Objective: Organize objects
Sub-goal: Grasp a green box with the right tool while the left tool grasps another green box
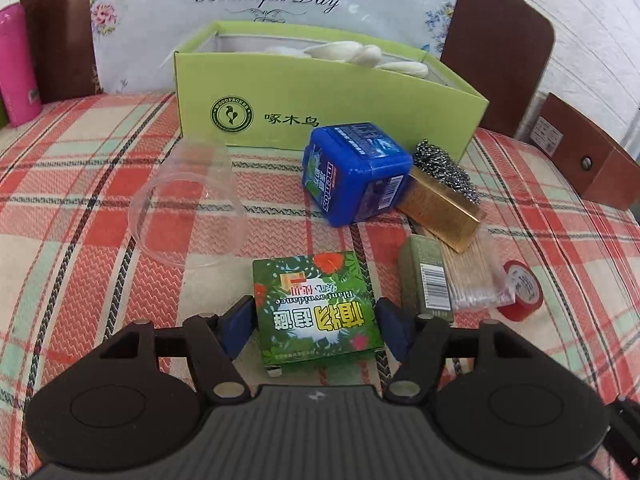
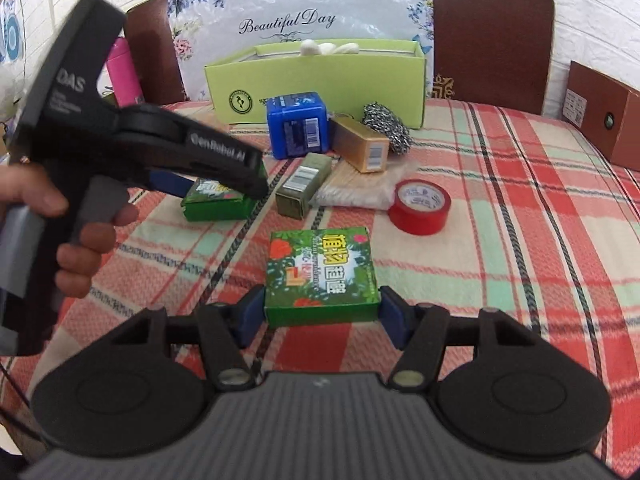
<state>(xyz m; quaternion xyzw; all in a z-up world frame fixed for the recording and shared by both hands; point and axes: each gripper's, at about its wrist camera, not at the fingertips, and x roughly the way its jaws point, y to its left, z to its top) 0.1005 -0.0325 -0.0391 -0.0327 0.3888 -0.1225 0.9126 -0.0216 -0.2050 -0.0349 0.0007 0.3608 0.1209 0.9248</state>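
Two flat green boxes lie on the checked tablecloth (image 2: 520, 168), each between the jaws of one gripper. The left gripper (image 1: 316, 326) stands around the first green box (image 1: 316, 304); its blue pads look very near the sides, but I cannot tell if they press. The right gripper (image 2: 322, 314) seems clamped on the second green box (image 2: 322, 272). Behind them stand a blue container (image 2: 298, 124), red tape (image 2: 420, 206) and the light green open box (image 2: 320, 80).

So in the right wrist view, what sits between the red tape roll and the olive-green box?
A clear packet of thin wooden sticks lies between the red tape roll and the olive-green box, touching the box; the right wrist view shows it.
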